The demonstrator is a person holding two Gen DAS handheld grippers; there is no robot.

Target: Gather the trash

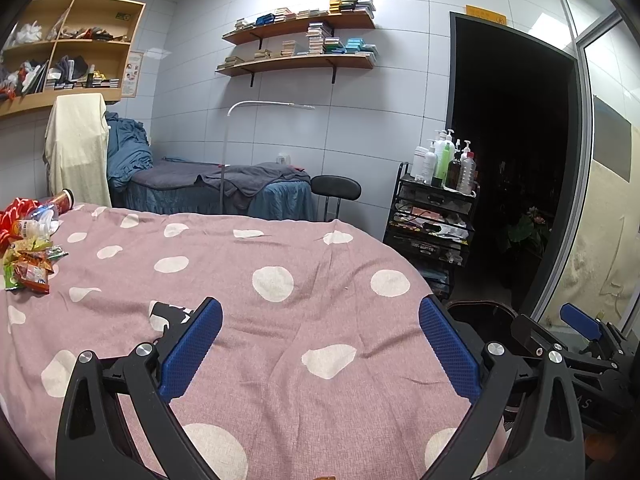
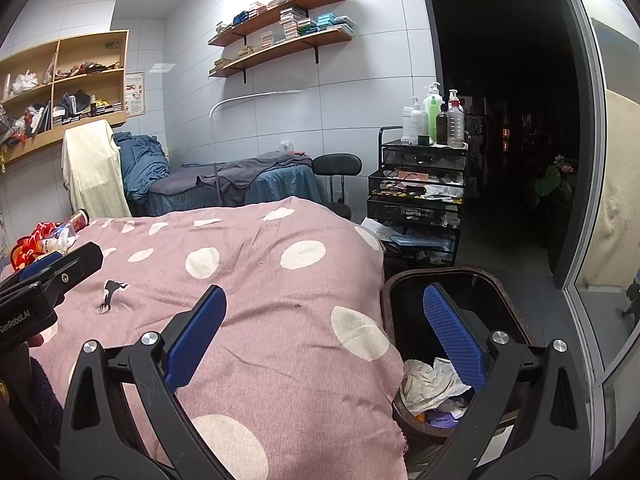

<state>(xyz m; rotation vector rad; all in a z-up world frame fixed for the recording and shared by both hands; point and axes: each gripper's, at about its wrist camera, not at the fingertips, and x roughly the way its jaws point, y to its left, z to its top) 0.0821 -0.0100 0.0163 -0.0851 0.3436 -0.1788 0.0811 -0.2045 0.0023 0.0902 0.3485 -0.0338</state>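
Left wrist view: left gripper (image 1: 320, 344), jaws apart, empty, over polka-dot bedspread (image 1: 280, 248). Snack wrappers (image 1: 30, 266), apparently with bottles, heaped at far edge. Right gripper (image 2: 324, 332), jaws apart, held over trash bin (image 2: 508, 304) for dropping.

White-tiled room with a pink polka-dot bedspread (image 1: 280, 248) in front. Behind it, a blue-draped massage bed (image 1: 224, 184), wooden wall shelves (image 1: 300, 24), a black cart (image 1: 434, 216) holding bottles, and a dark doorway (image 1: 516, 140).
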